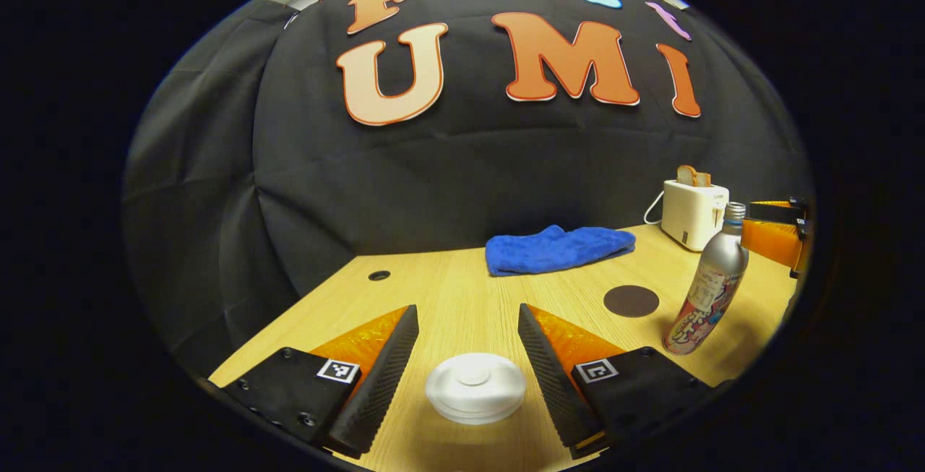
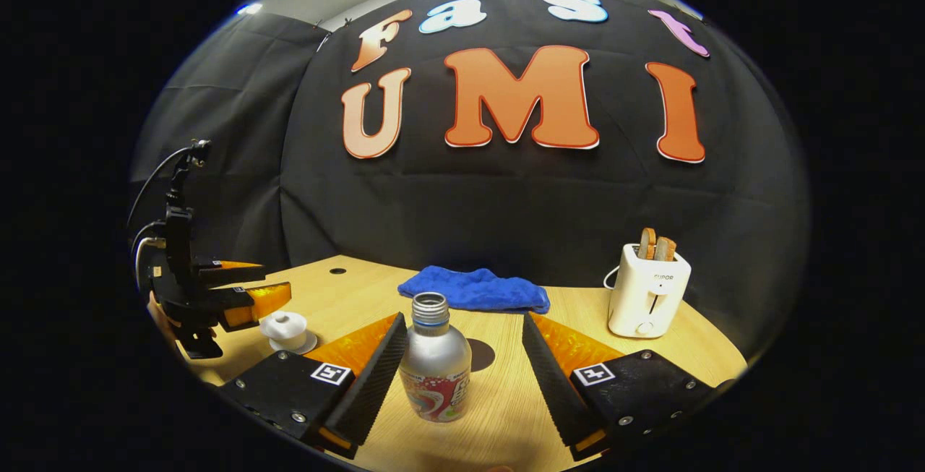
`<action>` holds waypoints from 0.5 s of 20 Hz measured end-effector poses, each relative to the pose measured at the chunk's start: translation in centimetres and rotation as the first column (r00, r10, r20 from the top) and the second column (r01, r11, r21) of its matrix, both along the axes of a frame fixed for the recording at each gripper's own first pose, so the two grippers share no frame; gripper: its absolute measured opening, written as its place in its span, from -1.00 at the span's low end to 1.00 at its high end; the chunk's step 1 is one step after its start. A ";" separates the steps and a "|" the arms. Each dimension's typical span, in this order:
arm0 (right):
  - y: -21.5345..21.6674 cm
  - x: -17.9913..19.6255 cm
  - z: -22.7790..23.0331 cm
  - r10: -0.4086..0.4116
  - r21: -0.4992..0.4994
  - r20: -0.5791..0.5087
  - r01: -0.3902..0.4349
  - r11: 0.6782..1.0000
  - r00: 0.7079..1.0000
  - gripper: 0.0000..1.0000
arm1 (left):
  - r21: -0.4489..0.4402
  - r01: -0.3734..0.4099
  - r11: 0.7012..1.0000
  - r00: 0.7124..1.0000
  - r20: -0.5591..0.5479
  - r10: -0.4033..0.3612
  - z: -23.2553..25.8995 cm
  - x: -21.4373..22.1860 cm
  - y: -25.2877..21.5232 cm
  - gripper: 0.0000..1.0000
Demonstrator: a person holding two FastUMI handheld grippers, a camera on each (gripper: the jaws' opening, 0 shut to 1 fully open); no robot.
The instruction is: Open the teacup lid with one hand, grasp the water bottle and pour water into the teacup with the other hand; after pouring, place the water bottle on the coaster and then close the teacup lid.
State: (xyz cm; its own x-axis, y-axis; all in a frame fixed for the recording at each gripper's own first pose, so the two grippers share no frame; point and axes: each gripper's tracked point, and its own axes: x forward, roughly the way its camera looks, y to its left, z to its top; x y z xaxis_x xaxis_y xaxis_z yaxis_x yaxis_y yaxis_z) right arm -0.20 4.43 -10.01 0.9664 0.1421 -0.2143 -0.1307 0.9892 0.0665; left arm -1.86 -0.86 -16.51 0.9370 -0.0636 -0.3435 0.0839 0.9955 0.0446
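White porcelain sits low between the spread fingers of the left gripper: the teacup lid, still on the teacup, near the table's front-left edge. Neither finger touches it, so the tongs are released, with a clear gap on each side. In the right gripper view the right gripper is likewise open around the water bottle, which stands upright and uncapped near the front edge, closer to the left finger than the right; I see no contact.

The dark round coaster lies just behind the bottle, toward the middle of the table. A blue cloth lies along the back edge, and a white toaster with bread stands at the back-right corner.

The step in hand looks like the opening grasps, lid first. To do it well, the left gripper should centre on the lid's raised knob and close squarely before lifting straight up, so the cup is not dragged. The right should shift so that the bottle is midway between the fingers, then clamp on the body below the shoulder; a lopsided squeeze could tip the smooth metal bottle and spill from its open neck.
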 end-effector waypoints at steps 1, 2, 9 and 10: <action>0.2 0.0 -0.3 0.008 -0.002 -0.009 -0.008 1.000 1.000 0.92 | -0.005 0.001 1.000 1.000 -0.018 -0.002 -0.6 -0.1 0.0 0.87; 0.6 -0.1 -0.6 0.019 0.001 -0.014 -0.019 1.000 1.000 0.92 | -0.002 0.002 1.000 0.999 -0.040 -0.002 -1.5 -0.3 0.0 0.86; 2.0 -0.2 -2.4 0.062 -0.011 -0.054 -0.063 0.998 0.997 0.92 | 0.030 0.021 0.999 0.995 -0.097 -0.018 -4.0 -0.5 -0.1 0.85; 2.1 -0.2 -2.6 0.067 -0.010 -0.060 -0.068 0.998 0.996 0.92 | 0.034 0.022 0.999 0.994 -0.103 -0.018 -4.3 -0.6 -0.1 0.84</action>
